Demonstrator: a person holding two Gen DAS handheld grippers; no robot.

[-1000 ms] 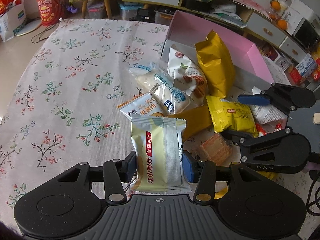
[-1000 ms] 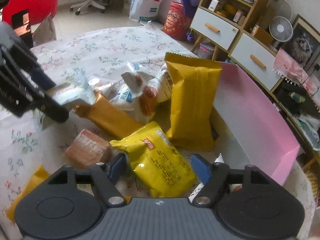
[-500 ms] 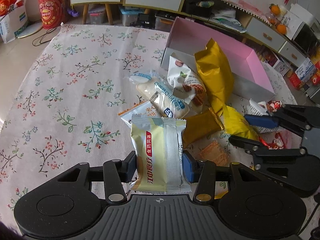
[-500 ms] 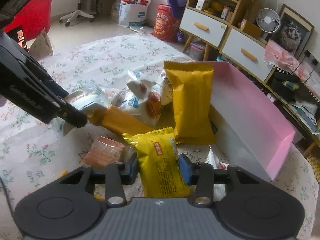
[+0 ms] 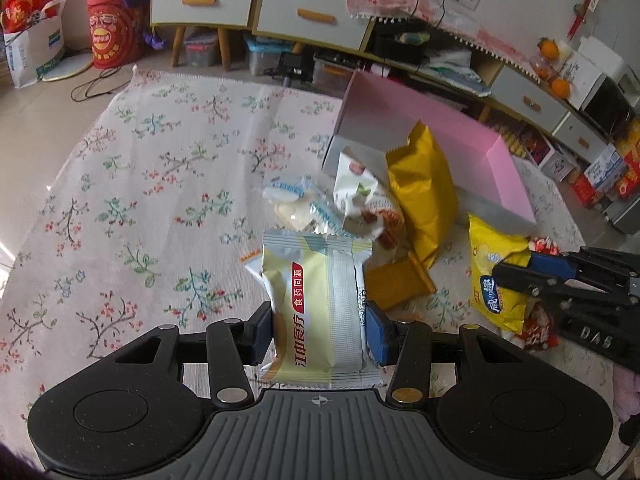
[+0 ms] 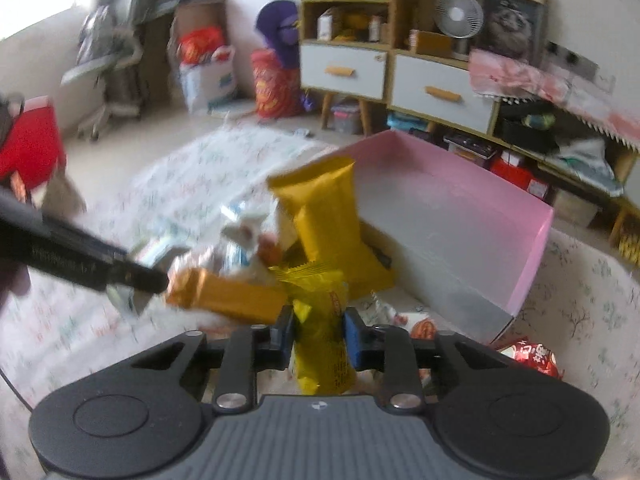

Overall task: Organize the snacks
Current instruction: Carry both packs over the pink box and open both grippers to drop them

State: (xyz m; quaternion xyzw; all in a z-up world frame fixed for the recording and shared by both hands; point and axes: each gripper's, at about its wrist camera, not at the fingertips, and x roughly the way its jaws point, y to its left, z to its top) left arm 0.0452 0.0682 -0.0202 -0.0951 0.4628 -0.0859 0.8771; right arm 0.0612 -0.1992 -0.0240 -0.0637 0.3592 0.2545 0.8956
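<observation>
Left gripper [image 5: 319, 330] clamps pale packet [image 5: 316, 308] across mid-width, above floral cloth [image 5: 132, 208]. Right gripper [image 6: 318, 338] squeezes yellow packet [image 6: 322, 332] narrow, near pink box [image 6: 472, 216]. Judgement: packets light, soft, film slippery, contents crushable. Grip mid-body, moderate force. Remaining snack pile [image 5: 360, 208] sits beside box.
</observation>
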